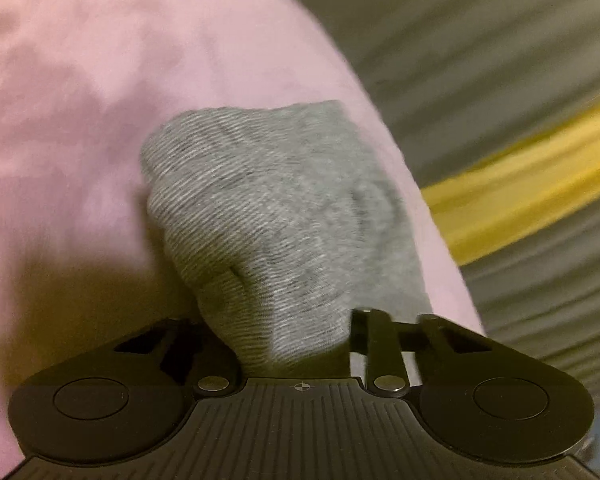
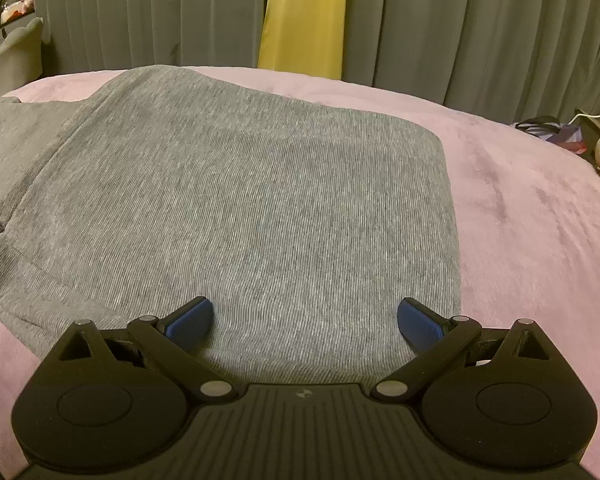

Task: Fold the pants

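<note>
The left gripper [image 1: 296,344] is clamped on a bunch of the grey pants [image 1: 276,208]. Only the right view shows the right gripper [image 2: 305,322], spread apart above the pants [image 2: 236,200], laid flat on the pink blanket [image 2: 532,216].

A bedroom in a home. A bed [image 2: 520,208] covered with a soft pink blanket [image 1: 80,100] fills most of both views. Behind its far edge hang long pleated grey-green curtains [image 2: 140,20] from top to bottom, with a bright yellow curtain panel [image 2: 304,16] between them. Past the bed's far left corner stands a pale upholstered chair back [image 2: 12,56], with small trinkets on a shelf [image 2: 20,0] above it. Beyond the right edge lie bags and a white cable [image 2: 592,114]. Grey knit pants [image 2: 240,208] lie spread on the blanket.
</note>
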